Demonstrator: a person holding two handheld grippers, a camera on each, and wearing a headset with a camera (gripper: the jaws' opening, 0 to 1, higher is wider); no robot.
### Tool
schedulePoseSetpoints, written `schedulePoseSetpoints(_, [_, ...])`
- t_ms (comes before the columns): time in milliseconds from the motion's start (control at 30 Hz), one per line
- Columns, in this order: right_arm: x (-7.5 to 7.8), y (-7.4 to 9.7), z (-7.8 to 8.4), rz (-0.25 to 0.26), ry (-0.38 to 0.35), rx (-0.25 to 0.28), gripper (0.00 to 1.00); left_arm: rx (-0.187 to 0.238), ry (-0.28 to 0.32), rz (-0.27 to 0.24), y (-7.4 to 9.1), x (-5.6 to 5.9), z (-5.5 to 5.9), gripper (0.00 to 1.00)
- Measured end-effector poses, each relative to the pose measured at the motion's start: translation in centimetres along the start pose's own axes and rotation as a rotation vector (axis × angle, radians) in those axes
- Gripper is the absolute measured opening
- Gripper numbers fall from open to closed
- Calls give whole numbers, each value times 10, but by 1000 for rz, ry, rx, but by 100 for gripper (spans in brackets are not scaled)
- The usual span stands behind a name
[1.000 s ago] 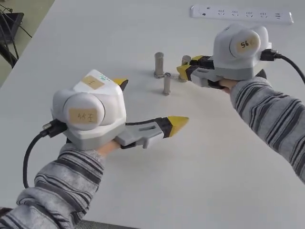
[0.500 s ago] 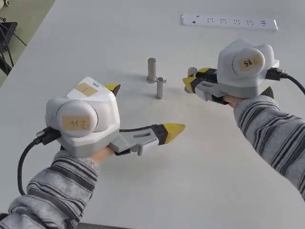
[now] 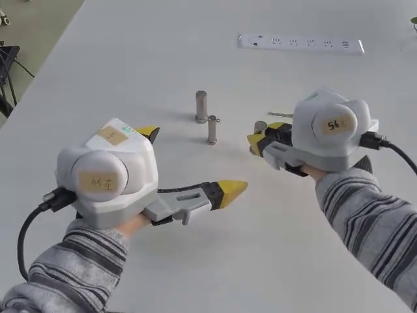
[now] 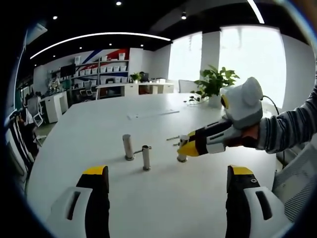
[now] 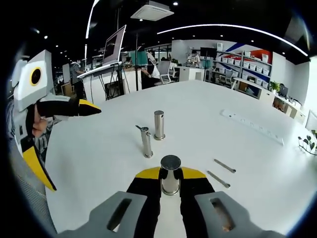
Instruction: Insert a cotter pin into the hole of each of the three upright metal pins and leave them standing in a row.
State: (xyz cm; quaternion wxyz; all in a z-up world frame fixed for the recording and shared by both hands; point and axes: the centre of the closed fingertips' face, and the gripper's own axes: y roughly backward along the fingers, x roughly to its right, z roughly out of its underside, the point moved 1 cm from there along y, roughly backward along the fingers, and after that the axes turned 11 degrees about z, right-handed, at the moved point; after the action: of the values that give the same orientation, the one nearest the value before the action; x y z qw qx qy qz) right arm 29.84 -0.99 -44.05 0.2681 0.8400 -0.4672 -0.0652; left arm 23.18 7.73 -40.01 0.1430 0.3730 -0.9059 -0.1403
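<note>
Where the right gripper (image 5: 171,174) reaches across the white table (image 3: 260,248), its two yellow-tipped jaws are clenched on a short metal pin (image 5: 170,163), one jaw pressed to each side of the shaft just under the flat round cap. The pin stands upright between them, and its foot is hidden behind the jaws, so whether it touches the table cannot be told. Ahead of that held pin in the right gripper view stand two more, apart from it and near each other. One is the middle pin (image 5: 146,143), which carries a cotter pin (image 5: 139,128) through the hole near its top, with the end jutting out to one side. Just beyond it is the far pin (image 5: 159,125), whose top looks bare. Both stand upright on the table, touched by neither gripper. To the right of the held pin, close by on the table, lie two loose cotter pins (image 5: 218,179), flat and roughly parallel. The left gripper (image 3: 191,160) is released, its jaws spread wide with nothing between them. In the head view it hovers over the near left part of the table, well apart from all three pins. In the left gripper view the far and middle pins stand left of centre, and the right gripper's tip covers the lower part of the held pin. A white power strip (image 3: 300,44) lies farther back on the table, well beyond the pins.
</note>
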Motion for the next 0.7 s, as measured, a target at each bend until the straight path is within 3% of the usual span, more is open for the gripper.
schedulePoseSetpoints(700, [-7, 8, 21, 44, -37, -22, 8, -5, -8, 7, 3, 6, -1, 97])
